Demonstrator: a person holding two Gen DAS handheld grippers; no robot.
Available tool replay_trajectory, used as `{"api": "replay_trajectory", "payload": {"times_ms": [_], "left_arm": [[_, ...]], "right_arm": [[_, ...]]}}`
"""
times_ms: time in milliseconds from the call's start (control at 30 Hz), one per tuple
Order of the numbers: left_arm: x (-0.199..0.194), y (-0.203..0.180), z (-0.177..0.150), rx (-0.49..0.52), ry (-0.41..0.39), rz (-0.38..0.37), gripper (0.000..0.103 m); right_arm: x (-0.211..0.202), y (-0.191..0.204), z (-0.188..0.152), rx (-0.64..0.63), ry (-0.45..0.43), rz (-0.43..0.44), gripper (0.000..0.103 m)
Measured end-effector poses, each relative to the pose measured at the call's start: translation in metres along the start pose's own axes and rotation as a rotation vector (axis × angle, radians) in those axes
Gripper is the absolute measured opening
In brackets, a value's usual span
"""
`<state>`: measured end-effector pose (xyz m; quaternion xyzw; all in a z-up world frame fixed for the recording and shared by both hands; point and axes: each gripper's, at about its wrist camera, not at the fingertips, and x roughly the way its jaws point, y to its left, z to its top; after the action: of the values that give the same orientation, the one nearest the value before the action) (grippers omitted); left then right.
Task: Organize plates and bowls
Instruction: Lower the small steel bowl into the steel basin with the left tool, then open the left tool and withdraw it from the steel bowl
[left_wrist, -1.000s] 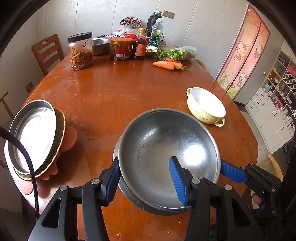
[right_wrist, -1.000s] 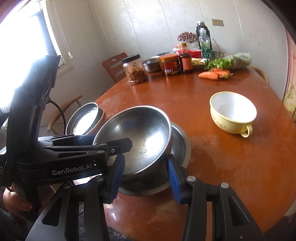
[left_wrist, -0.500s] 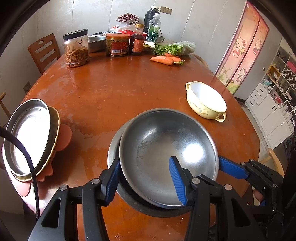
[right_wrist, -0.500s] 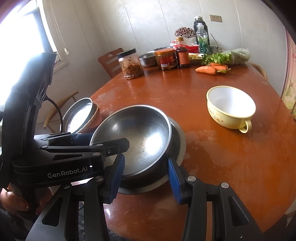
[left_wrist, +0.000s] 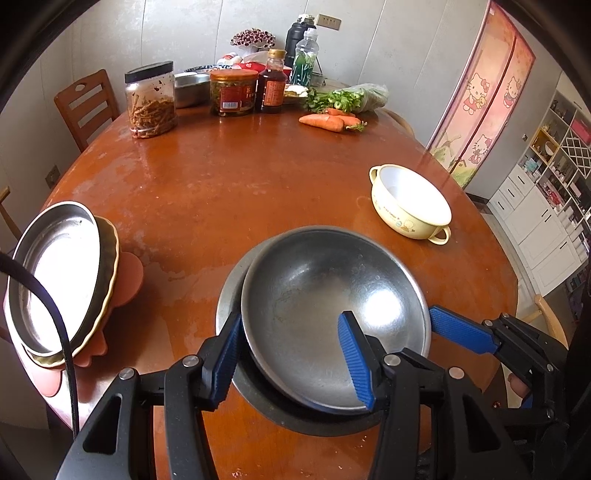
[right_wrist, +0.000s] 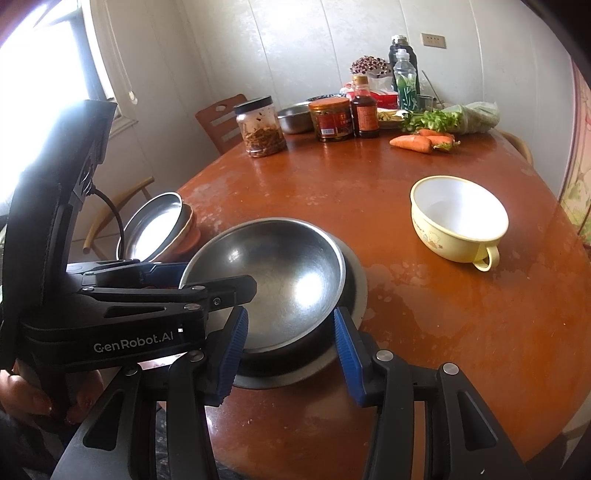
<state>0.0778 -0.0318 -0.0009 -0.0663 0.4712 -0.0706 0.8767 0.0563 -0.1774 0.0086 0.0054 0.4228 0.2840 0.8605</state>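
Left wrist view: the left tool (left_wrist: 291, 317) is clenched across the near rim of the steel bowl (left_wrist: 325, 295), one blue pad against the outer wall and the other inside. The right tool (right_wrist: 290, 312) straddles the same bowl's near side; whether its pads press I cannot tell.

Against the frames of a second ago, more of the steel dish (left_wrist: 229, 291) beneath shows as a crescent on the bowl's left. The bowl now lies inside that dish but off-centre and tilted. I judge the nesting almost done, with levelling and letting go still to come.

This pair sits close to the near edge of the tabletop (left_wrist: 229, 177). The stack of plates (left_wrist: 55, 266) lies at the left edge, partly overhanging it. The yellow two-handled bowl (left_wrist: 410, 199) stands well apart toward the right edge. Jars (left_wrist: 149, 99) and carrots (left_wrist: 325, 122) line the far edge, so the middle is free.
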Motion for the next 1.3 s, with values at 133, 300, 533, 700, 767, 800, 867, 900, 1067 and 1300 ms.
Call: {"api": "replay_trajectory", "payload": {"times_ms": [133,300,533,700,767,800,867,900,1067,1300], "left_arm": [[0.000,0.001,0.000,-0.001,-0.002,-0.003,0.052],[-0.002,0.002,0.001,0.001,-0.009,0.015,0.054],[-0.006,0.004,0.001,-0.001,-0.019,0.029,0.055],[-0.011,0.005,0.002,-0.003,-0.034,0.034,0.055],[-0.013,0.005,0.002,-0.004,-0.038,0.036,0.056],[-0.015,0.004,0.002,-0.002,-0.041,0.038,0.056],[-0.017,0.004,0.003,-0.002,-0.047,0.037,0.057],[-0.019,0.004,0.004,-0.001,-0.050,0.039,0.057],[-0.024,0.003,0.008,0.001,-0.065,0.041,0.058],[-0.025,0.001,0.016,0.001,-0.070,0.046,0.059]], "right_arm": [[0.000,0.001,0.001,-0.004,-0.004,0.001,0.050],[-0.002,0.001,0.002,-0.002,-0.007,0.002,0.050],[-0.006,-0.002,0.004,0.017,-0.026,0.005,0.054],[-0.008,-0.004,0.004,0.021,-0.034,0.004,0.054],[-0.009,-0.004,0.004,0.020,-0.035,0.001,0.054],[-0.010,-0.005,0.004,0.022,-0.037,0.002,0.054],[-0.011,-0.005,0.005,0.023,-0.041,0.000,0.055],[-0.012,-0.005,0.006,0.023,-0.044,-0.004,0.056],[-0.015,-0.008,0.009,0.026,-0.058,-0.017,0.060],[-0.017,-0.015,0.016,0.041,-0.071,-0.030,0.063]]}}
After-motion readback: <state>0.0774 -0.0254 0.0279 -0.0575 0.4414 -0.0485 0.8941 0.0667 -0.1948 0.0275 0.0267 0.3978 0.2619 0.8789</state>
